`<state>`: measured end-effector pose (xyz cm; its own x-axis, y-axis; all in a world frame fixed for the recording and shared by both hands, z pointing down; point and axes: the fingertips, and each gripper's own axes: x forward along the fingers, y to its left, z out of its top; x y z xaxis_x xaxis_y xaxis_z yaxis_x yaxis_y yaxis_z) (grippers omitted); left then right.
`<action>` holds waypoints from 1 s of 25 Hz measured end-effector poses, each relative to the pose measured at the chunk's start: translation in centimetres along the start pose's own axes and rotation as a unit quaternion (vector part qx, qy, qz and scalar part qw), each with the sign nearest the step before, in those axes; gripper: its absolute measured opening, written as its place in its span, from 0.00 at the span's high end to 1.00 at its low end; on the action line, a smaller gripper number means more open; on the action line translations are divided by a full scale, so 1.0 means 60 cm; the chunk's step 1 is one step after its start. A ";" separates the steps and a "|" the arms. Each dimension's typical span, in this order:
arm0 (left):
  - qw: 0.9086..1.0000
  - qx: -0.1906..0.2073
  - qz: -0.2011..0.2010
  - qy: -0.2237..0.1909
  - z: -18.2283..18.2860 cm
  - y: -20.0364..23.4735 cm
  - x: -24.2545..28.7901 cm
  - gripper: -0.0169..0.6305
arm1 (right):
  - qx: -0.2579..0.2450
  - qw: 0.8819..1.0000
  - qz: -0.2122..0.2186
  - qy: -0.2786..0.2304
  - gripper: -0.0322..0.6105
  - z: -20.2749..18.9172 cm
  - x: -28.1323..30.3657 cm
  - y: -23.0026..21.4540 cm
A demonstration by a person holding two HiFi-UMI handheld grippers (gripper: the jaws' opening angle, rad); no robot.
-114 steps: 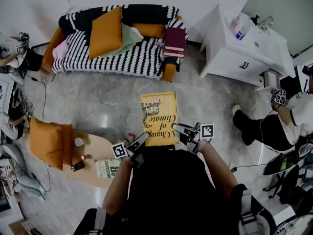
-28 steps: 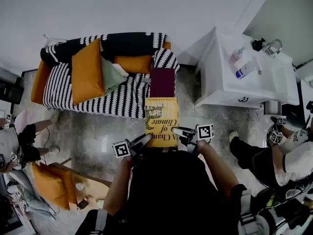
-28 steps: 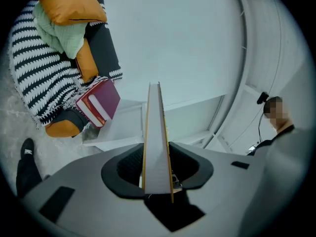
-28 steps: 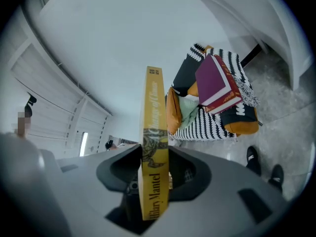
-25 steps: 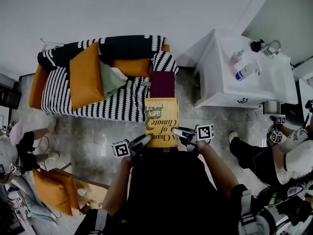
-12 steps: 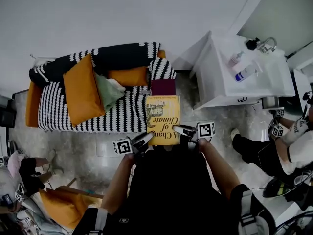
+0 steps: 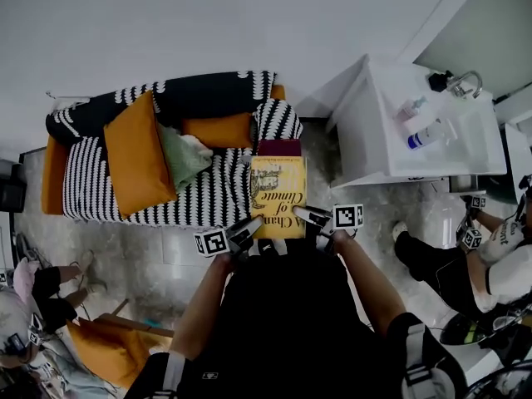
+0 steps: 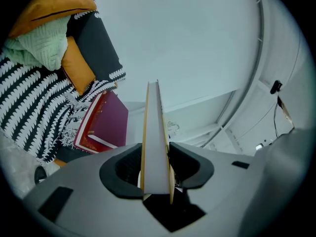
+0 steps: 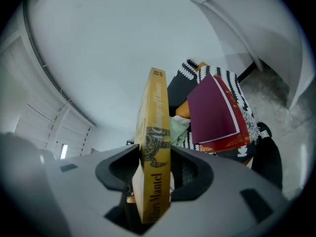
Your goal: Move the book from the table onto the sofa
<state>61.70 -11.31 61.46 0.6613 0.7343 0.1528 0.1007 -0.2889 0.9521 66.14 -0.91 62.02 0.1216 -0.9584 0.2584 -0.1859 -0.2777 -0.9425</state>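
Striped sofa at twelve o'clock. You hold the book flat above its seat edge for a level set-down. The left gripper clamps one side, the right gripper the other, its jaws just easing wider round it.

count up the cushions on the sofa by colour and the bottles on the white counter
orange cushions: 2, the big orange cushion and the small orange cushion
green cushions: 1, the pale green cushion
bottles: 2, the pinkish bottle and the blue-marked bottle
total: 5
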 end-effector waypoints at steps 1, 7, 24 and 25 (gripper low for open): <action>1.000 -0.001 0.005 0.001 0.006 0.006 0.007 0.73 | 0.004 1.000 -0.001 0.003 0.67 0.008 0.003 -0.007; 0.999 -0.009 0.037 0.023 0.038 0.044 0.049 0.72 | 0.027 0.999 -0.007 0.019 0.67 0.054 0.023 -0.053; 0.994 -0.040 0.084 0.053 0.102 0.166 0.148 0.70 | 0.071 0.996 -0.023 0.047 0.66 0.148 0.073 -0.185; 0.994 -0.040 0.086 0.057 0.101 0.172 0.152 0.70 | 0.069 0.996 -0.025 0.050 0.66 0.151 0.075 -0.190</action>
<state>73.27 -11.34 71.05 0.5746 0.7442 0.3407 -0.0695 -0.3704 0.9263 77.62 -1.44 72.03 0.0289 -0.9476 0.3181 -0.0465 -0.3192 -0.9466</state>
